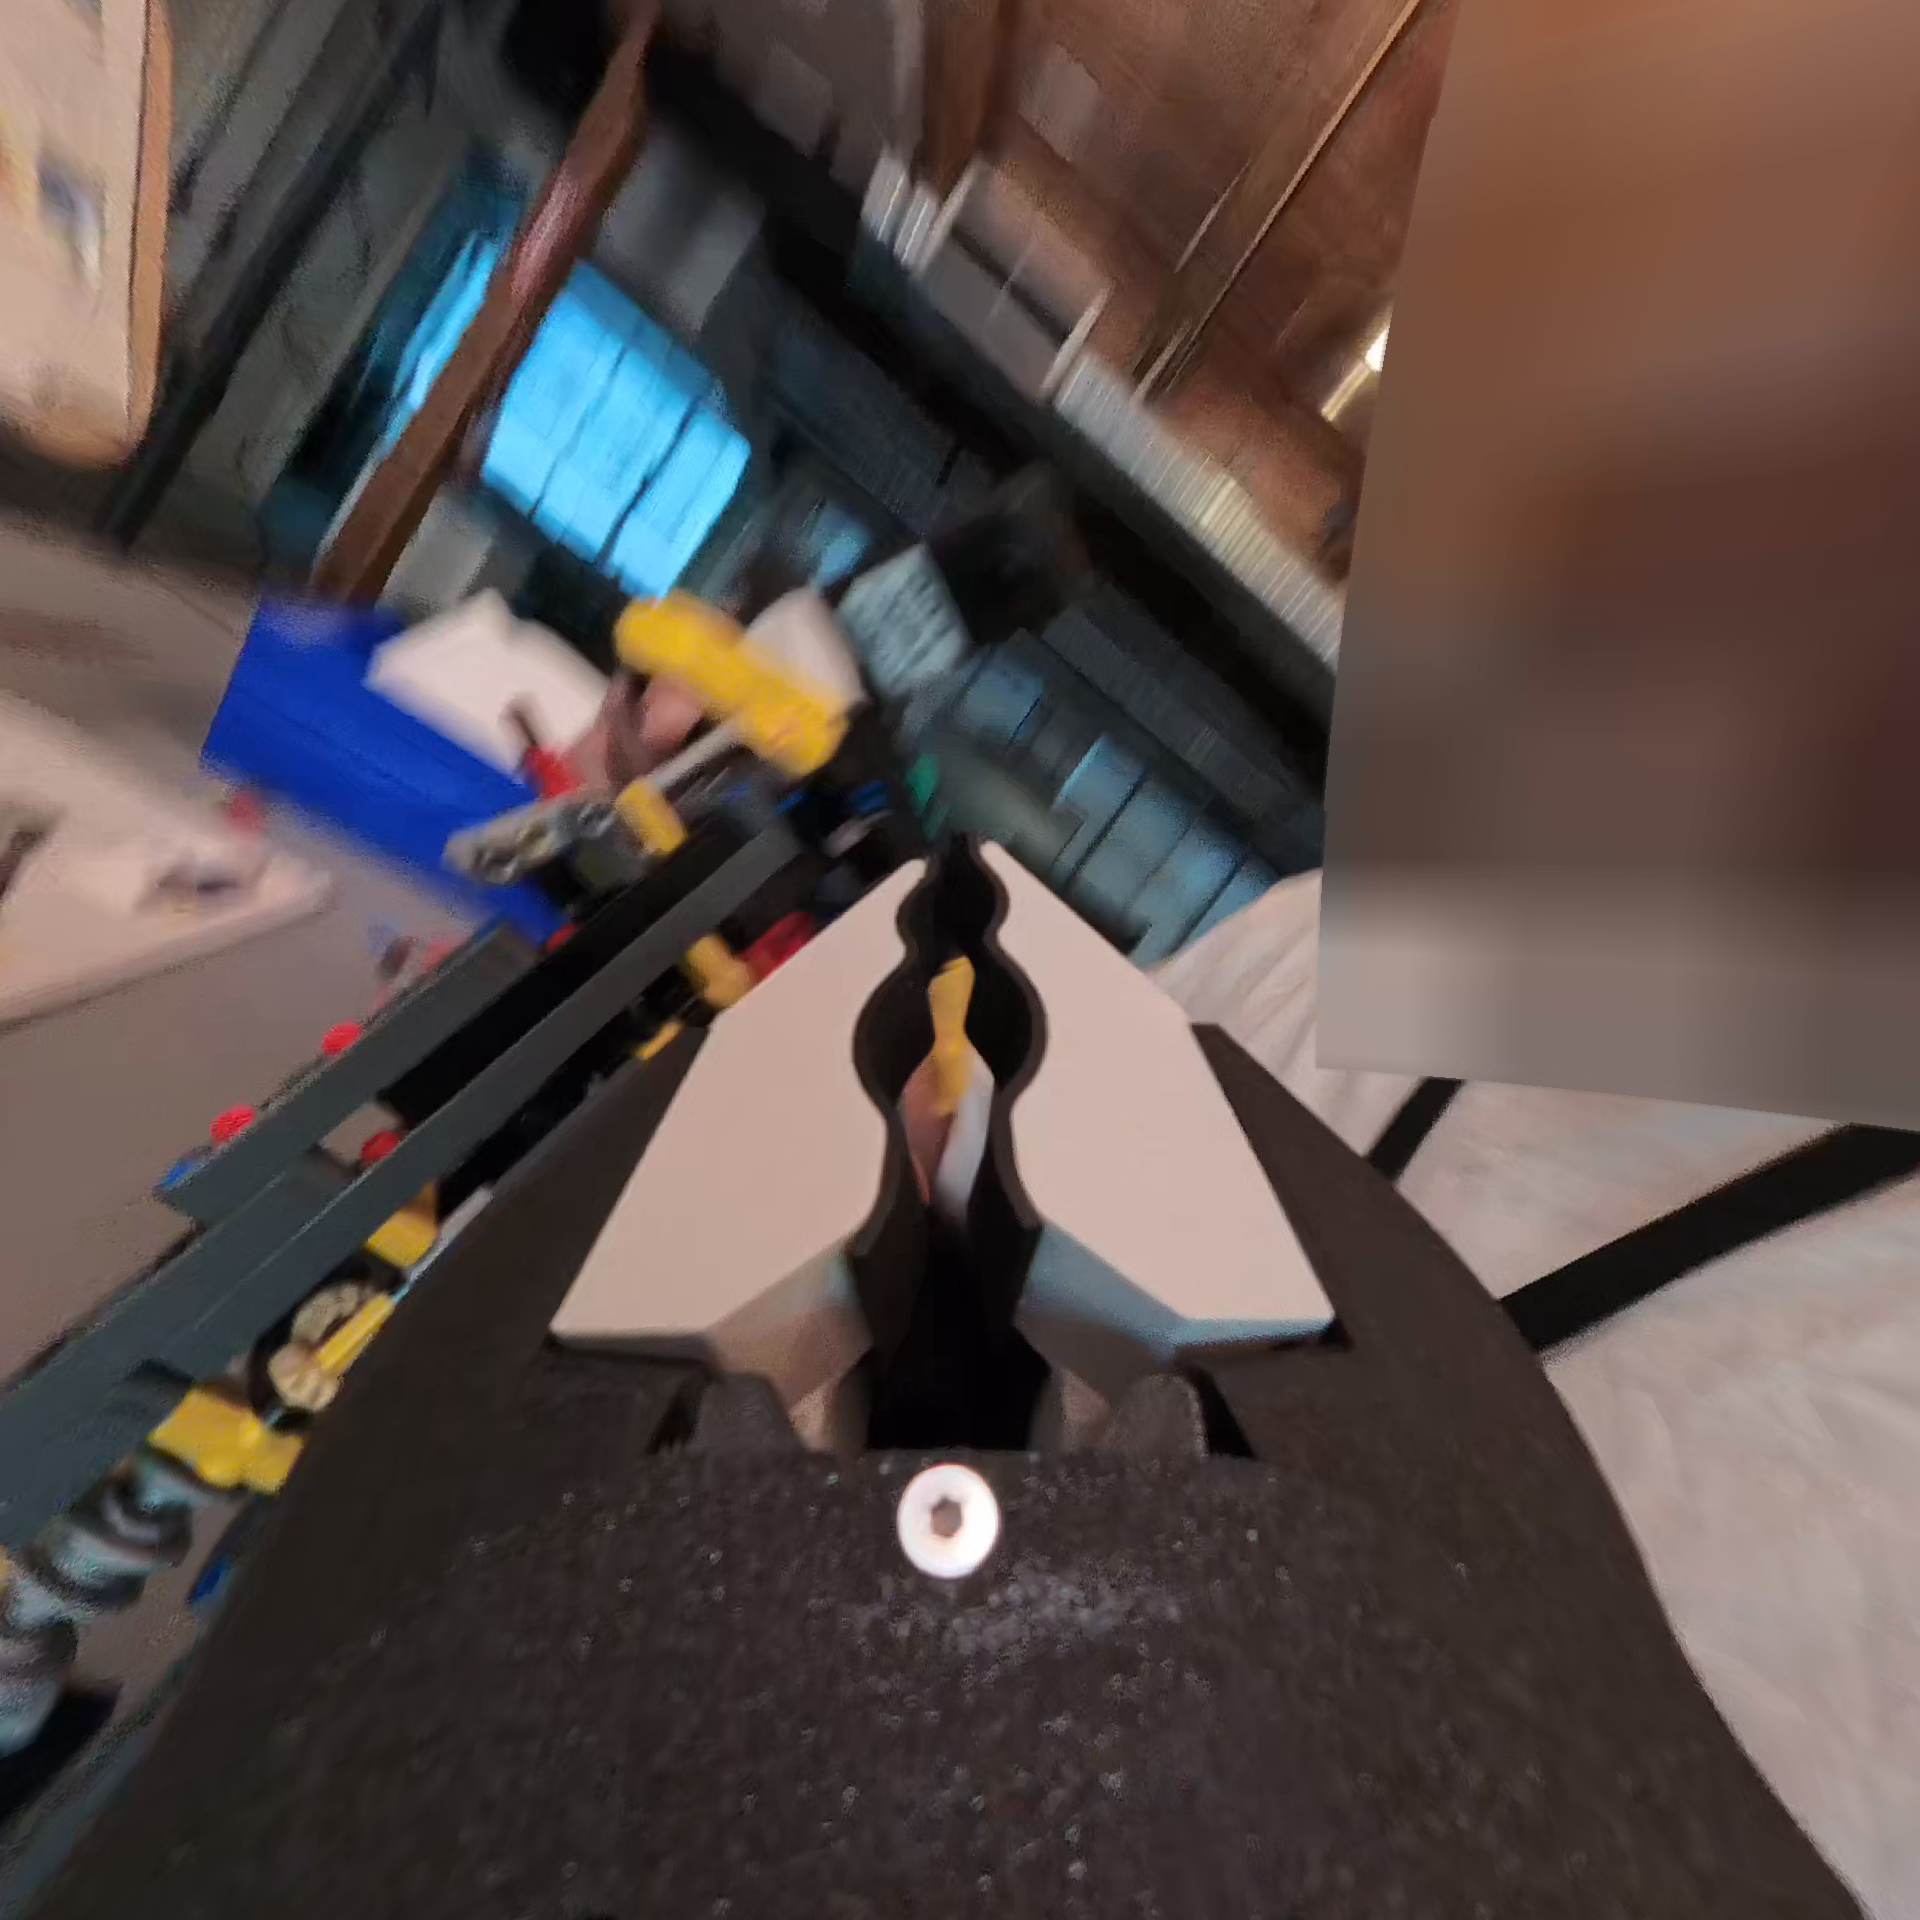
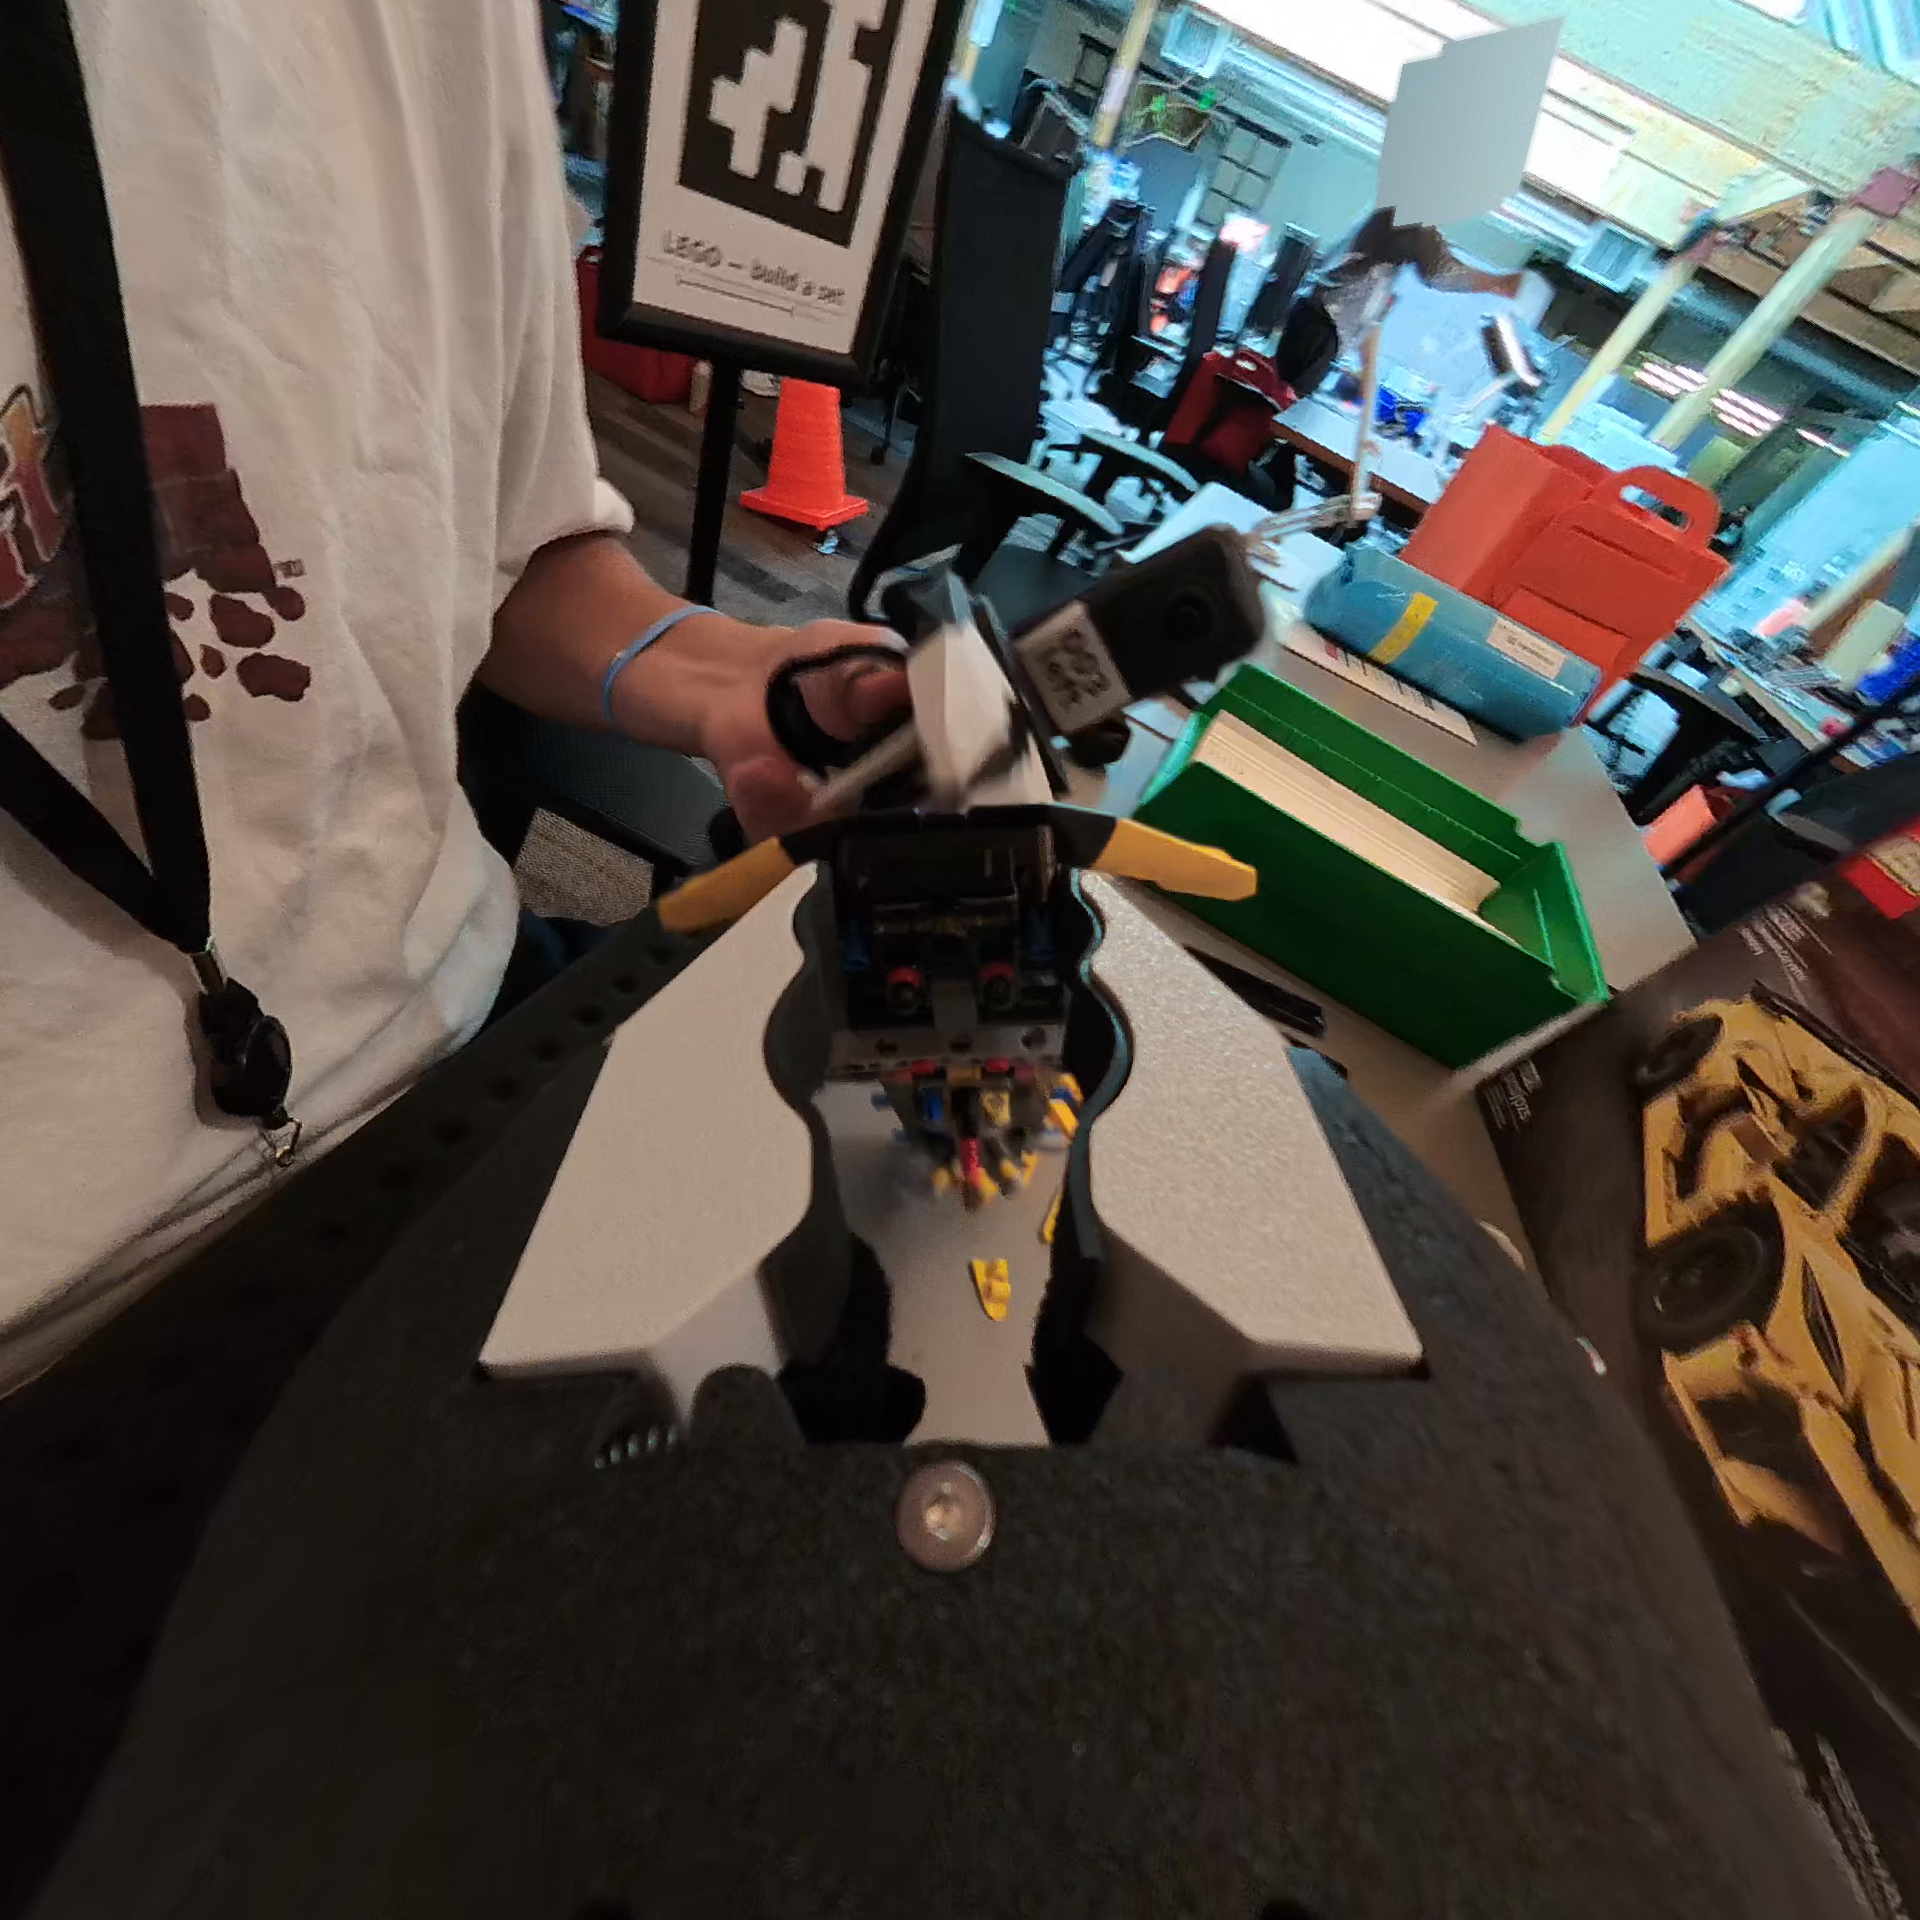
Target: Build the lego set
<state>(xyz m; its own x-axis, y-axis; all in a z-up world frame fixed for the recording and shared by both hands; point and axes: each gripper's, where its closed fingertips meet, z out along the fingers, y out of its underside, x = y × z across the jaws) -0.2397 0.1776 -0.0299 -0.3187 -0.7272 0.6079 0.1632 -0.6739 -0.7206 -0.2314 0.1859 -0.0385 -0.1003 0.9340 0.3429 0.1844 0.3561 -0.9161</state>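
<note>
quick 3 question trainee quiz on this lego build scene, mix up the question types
1. True or false: the bin right of the lego model is red.
2. What sits between the fingers of the right hand-held gripper? A) the lego model B) a mug C) a screwdriver
3. Fill in: the loose piece lying below the model is ___ in colour.

Key: 1 false, it is green; 2 A; 3 yellow.

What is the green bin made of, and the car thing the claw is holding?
The green bin looks like hard plastic: smooth, glossy, molded walls of one even colour. The car frame in the right claw also looks like plastic, made of small snap-together black, yellow and red pieces with a slight shine.
</note>
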